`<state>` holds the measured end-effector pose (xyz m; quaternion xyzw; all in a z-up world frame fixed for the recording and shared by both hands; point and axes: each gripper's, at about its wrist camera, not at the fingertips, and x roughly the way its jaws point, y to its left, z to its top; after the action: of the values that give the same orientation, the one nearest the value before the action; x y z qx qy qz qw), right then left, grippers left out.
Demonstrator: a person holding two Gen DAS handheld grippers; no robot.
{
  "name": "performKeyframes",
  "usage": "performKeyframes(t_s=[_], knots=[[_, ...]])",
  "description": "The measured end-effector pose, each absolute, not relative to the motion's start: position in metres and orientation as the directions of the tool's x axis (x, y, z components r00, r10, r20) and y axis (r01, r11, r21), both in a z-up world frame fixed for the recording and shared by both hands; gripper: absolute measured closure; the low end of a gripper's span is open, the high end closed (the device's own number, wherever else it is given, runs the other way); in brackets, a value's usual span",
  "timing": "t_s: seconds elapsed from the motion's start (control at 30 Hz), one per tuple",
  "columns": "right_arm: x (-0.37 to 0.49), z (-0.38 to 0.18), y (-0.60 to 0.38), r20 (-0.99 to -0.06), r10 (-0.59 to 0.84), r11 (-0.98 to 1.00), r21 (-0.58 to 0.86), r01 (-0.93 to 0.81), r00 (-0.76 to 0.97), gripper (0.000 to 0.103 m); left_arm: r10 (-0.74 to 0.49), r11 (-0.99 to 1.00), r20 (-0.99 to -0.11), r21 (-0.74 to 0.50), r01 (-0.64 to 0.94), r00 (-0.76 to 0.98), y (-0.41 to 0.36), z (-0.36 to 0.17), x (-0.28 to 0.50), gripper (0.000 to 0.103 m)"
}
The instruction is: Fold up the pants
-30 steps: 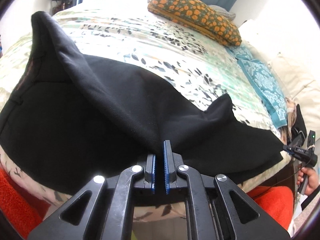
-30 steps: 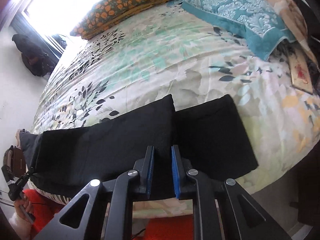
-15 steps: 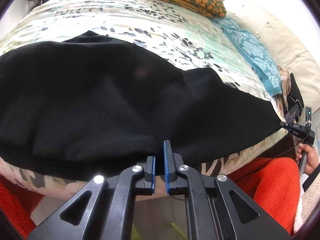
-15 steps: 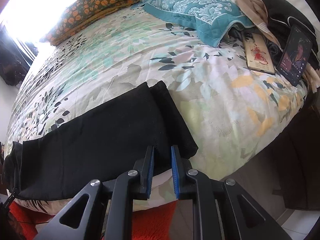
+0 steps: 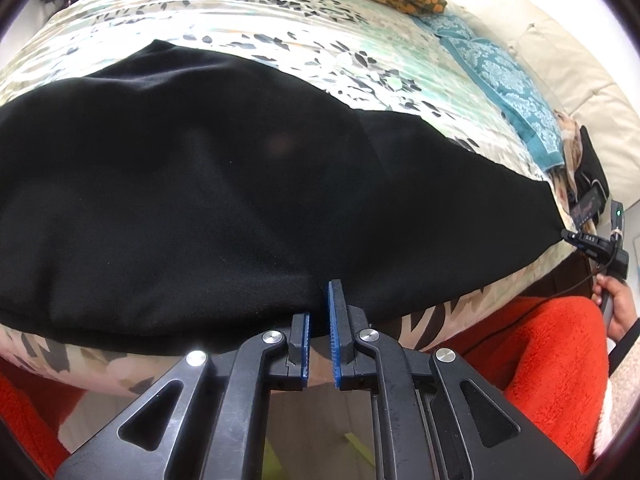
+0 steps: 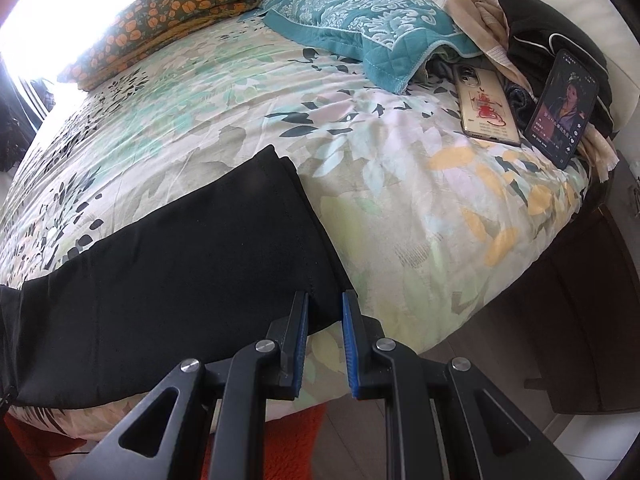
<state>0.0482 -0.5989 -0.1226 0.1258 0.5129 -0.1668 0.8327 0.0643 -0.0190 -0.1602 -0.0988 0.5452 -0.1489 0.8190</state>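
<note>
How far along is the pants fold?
Done: pants lie flat on the bed, legs stacked, hems matched. In hand: left gripper is opening at the near edge; right gripper pinches the hem corner. Left: probably the crosswise folds.

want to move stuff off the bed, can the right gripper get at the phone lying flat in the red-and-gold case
Probably yes: the floral bedsheet between the right gripper and the flat-lying phone in the red-and-gold case lies bare, though the gripper looks occupied with the black pants.
</note>
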Motion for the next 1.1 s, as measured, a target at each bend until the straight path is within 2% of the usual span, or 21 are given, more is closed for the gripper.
performKeyframes(t_s=[0.07,0.1,0.13,0.17,0.2,0.23,0.37,0.43,0.53,0.63,0.73,0.77,0.83,0.87,0.9,0.93,0.97,1.1], knots=[[0.047,-0.124,-0.6,-0.895,-0.147,0.908,0.046,0.415,0.421,0.086,-0.343,0.939,-0.873,-0.309,0.149,0.346,-0.019,-0.158,0.06,0.088],[0.047,-0.124,-0.6,-0.895,-0.147,0.907,0.048,0.417,0.422,0.082,-0.336,0.941,-0.88,-0.298,0.159,0.336,-0.018,-0.155,0.056,0.075],[0.046,-0.124,-0.601,-0.893,-0.142,0.908,0.054,0.416,0.426,0.067,-0.332,0.942,-0.886,-0.291,0.168,0.324,-0.016,-0.151,0.051,0.066],[0.044,-0.123,-0.601,-0.895,-0.147,0.907,0.048,0.419,0.421,0.052,-0.332,0.942,-0.887,-0.291,0.17,0.321,-0.011,-0.145,0.045,0.049],[0.042,-0.121,-0.602,-0.897,-0.157,0.905,0.036,0.423,0.412,0.023,-0.342,0.938,-0.879,-0.3,0.171,0.331,-0.005,-0.138,0.038,0.042],[0.038,-0.115,-0.602,-0.892,-0.173,0.902,0.027,0.43,0.419,0.017,-0.353,0.935,-0.867,-0.31,0.174,0.351,0.003,-0.129,0.033,0.041],[0.03,-0.071,-0.578,-0.838,-0.243,0.918,-0.035,0.396,0.489,0.017,-0.265,0.964,-0.813,-0.239,0.118,0.519,0.049,-0.096,0.05,0.035],[0.038,-0.05,-0.546,-0.822,-0.211,0.944,-0.03,0.329,0.53,0.017,-0.198,0.978,-0.799,-0.203,0.054,0.569,0.075,-0.096,0.075,0.035],[0.062,-0.032,-0.472,-0.813,-0.072,0.984,0.037,0.174,0.578,0.016,-0.059,0.998,-0.832,-0.067,0.006,0.552,0.096,-0.122,0.1,0.037],[0.086,-0.038,-0.377,-0.812,0.084,0.995,0.095,-0.012,0.578,0.013,0.05,0.998,-0.89,0.061,0.01,0.453,0.107,-0.159,0.095,0.047],[0.101,-0.071,-0.284,-0.817,0.212,0.976,0.154,-0.151,0.537,0.013,0.131,0.988,-0.882,0.152,0.011,0.453,0.112,-0.161,0.076,0.045],[0.105,-0.087,-0.256,-0.825,0.245,0.967,0.172,-0.187,0.51,0.013,0.143,0.987,-0.884,0.158,-0.005,0.445,0.114,-0.158,0.073,0.044],[0.108,-0.122,-0.204,-0.853,0.289,0.946,0.187,-0.263,0.435,0.013,0.177,0.984,-0.884,0.172,-0.05,0.432,0.126,-0.158,0.068,0.035],[0.106,-0.143,-0.182,-0.881,0.272,0.94,0.157,-0.303,0.388,0.013,0.172,0.985,-0.887,0.154,-0.077,0.428,0.133,-0.157,0.064,0.032],[0.103,-0.166,-0.166,-0.916,0.22,0.937,0.102,-0.335,0.335,0.007,0.158,0.987,-0.894,0.125,-0.104,0.42,0.14,-0.156,0.061,0.031],[0.092,-0.175,-0.154,-0.911,0.167,0.929,0.017,-0.369,0.377,0.001,0.133,0.988,-0.897,0.086,-0.13,0.421,0.146,-0.152,0.06,0.031],[0.081,-0.174,-0.15,-0.879,0.155,0.921,-0.036,-0.387,0.451,0.0,0.138,0.984,-0.893,0.074,-0.162,0.429,0.154,-0.147,0.06,0.031],[0.078,-0.179,-0.159,-0.887,0.179,0.93,0.012,-0.368,0.425,0.0,0.129,0.976,-0.829,0.009,-0.219,0.544,0.186,-0.121,0.081,0.03]])
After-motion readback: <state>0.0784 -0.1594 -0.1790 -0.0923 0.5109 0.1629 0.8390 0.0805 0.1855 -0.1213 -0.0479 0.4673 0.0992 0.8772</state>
